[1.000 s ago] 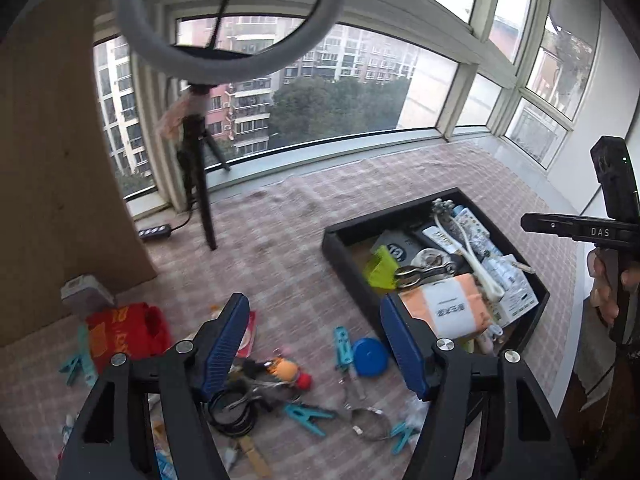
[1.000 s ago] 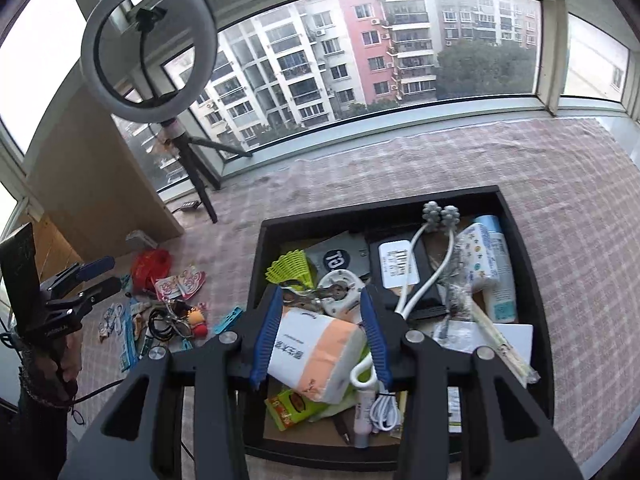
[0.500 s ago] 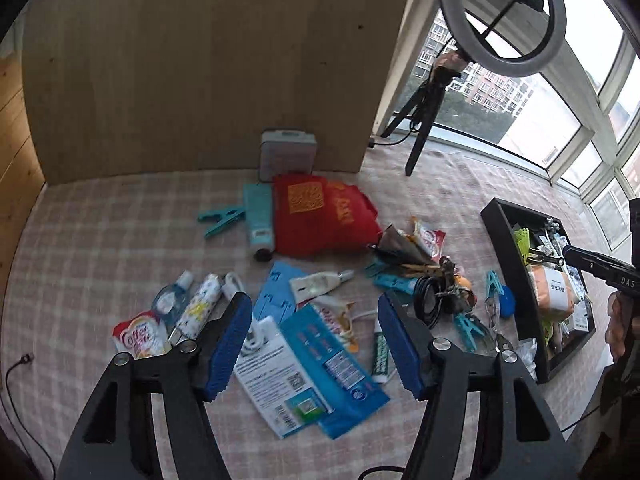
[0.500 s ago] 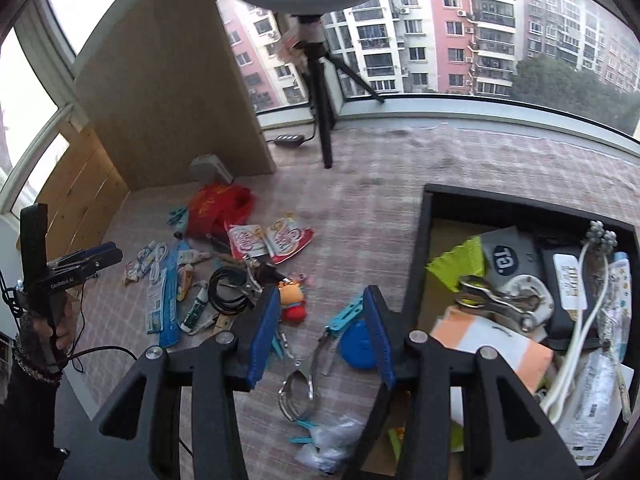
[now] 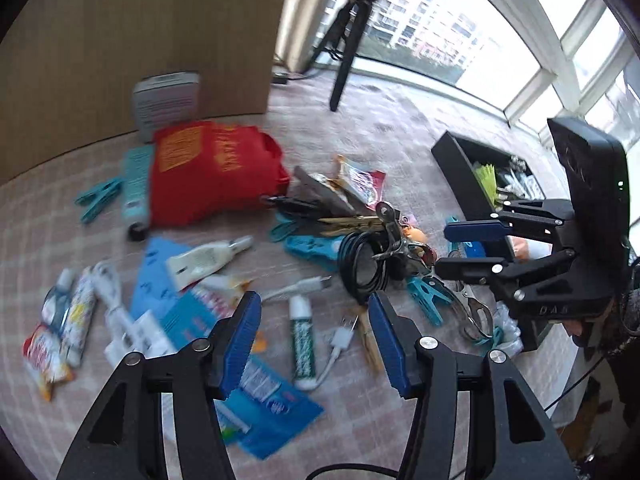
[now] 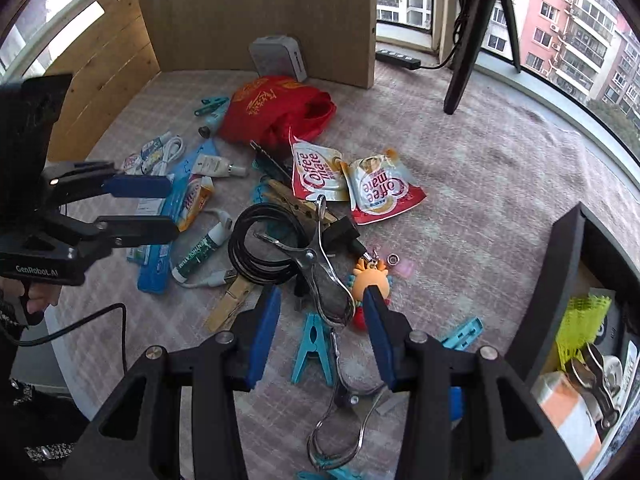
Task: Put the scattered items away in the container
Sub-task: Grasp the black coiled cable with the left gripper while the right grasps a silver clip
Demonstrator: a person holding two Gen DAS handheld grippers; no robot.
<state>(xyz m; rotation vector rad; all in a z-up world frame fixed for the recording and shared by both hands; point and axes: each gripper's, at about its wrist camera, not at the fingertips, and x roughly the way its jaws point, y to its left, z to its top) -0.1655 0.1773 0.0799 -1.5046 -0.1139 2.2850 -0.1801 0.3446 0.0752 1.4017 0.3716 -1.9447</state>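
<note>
Scattered items lie on a checked cloth. My left gripper (image 5: 314,344) hovers low over a green tube (image 5: 302,340) and a white USB cable (image 5: 340,340); its jaws are closing and the pads touch nothing. My right gripper (image 6: 320,332) is open above a metal clip (image 6: 328,292) and a teal clothespin (image 6: 314,348), beside an orange toy (image 6: 372,280) and a coiled black cable (image 6: 264,248). Each gripper shows in the other's view: the right gripper (image 5: 468,248) and the left gripper (image 6: 160,208). The black tray (image 6: 560,280) stands at the right, partly filled.
A red bag (image 5: 212,176), a grey box (image 5: 166,100) and a wooden board sit at the back. Two Coffee mate sachets (image 6: 348,184) lie past the cable. A tripod (image 6: 464,60) and power strip (image 6: 398,58) stand by the window.
Both grippers swung away from the tray to the scattered pile and came down close over it. The left jaws have narrowed. The right jaws keep the same gap.
</note>
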